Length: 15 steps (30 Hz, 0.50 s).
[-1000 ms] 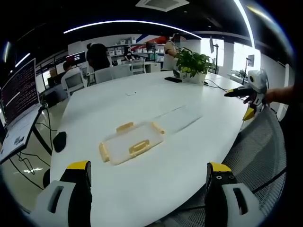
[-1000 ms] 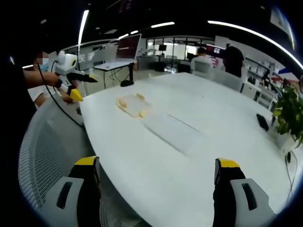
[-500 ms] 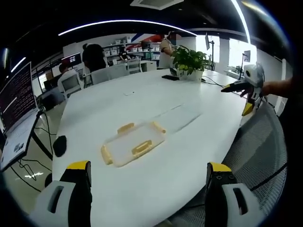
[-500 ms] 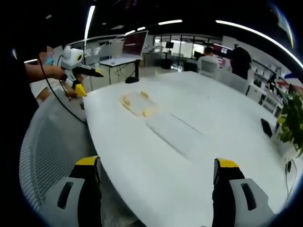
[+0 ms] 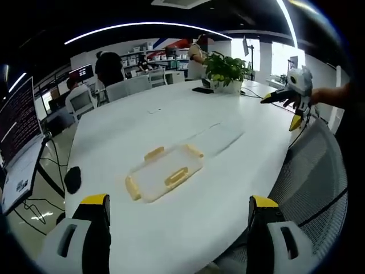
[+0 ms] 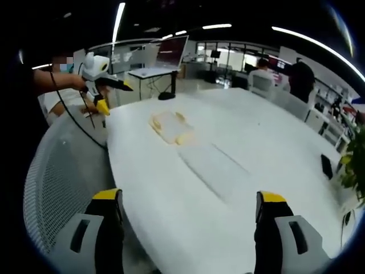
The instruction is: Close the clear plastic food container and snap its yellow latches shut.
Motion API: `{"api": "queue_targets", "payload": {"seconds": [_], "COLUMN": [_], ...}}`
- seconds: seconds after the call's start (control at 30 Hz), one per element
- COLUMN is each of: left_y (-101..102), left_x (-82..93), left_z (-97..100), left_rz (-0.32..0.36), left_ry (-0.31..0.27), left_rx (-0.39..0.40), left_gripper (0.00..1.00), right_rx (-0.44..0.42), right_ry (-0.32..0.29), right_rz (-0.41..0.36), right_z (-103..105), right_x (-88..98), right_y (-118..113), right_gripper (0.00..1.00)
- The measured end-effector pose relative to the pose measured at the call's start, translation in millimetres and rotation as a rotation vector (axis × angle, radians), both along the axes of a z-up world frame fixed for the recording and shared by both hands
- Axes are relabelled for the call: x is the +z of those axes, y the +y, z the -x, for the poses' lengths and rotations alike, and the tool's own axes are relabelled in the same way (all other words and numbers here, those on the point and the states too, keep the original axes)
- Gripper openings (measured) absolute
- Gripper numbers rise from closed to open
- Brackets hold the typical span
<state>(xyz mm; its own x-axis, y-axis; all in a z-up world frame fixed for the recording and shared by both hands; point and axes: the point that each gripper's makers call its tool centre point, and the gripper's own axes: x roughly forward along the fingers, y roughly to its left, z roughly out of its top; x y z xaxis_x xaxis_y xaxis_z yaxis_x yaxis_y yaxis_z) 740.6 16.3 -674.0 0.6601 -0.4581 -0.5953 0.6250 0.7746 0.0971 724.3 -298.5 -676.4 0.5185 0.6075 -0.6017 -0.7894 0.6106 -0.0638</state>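
In the left gripper view, the left tongs (image 5: 178, 228) are standing wide open at the near edge of the white bench (image 5: 228, 188), holding nothing. Just beyond them, the clear lid (image 5: 164, 173) with yellow latches (image 5: 177, 176) is lying flat on the bench. Past the lid, the clear container (image 5: 219, 137) is resting on the bench surface, apart from the lid and hard to make out. At the right of this view, the right tongs (image 5: 296, 117) are hovering off the bench edge above a mesh chair (image 5: 316, 171). Farther back, a potted plant (image 5: 227, 71) is sitting on the bench beside a phone (image 5: 202, 90).

In the right gripper view, the right tongs (image 6: 187, 231) are likewise gaping wide and gripping nothing. The container (image 6: 214, 168) is lying near the bench centre, and the lid (image 6: 171, 127) is lying beyond it. The left tongs (image 6: 102, 105) are hanging at the far left, off the bench edge.
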Motion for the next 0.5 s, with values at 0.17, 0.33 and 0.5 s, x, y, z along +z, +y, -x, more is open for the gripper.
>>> {"api": "queue_targets", "payload": {"seconds": [0.17, 0.33, 0.5], "left_y": [2, 4, 6], "left_x": [-0.4, -2.1, -5.3], "left_z": [-6.2, -10.4, -16.3], "left_rz": [-0.011, -0.027, -0.04], "left_ry": [0.003, -0.002, 0.004], "left_rx": [-0.016, -0.047, -0.071], "left_gripper": [0.98, 0.96, 0.95], "right_rx": [0.037, 0.065, 0.092], "right_ry": [0.009, 0.017, 0.018], "right_rz": [0.015, 0.025, 0.032], "right_z": [-2, -5, -9], "right_x": [-0.9, -2.1, -2.0], "right_y": [4, 7, 12], "right_gripper": [0.94, 0.93, 0.91]}}
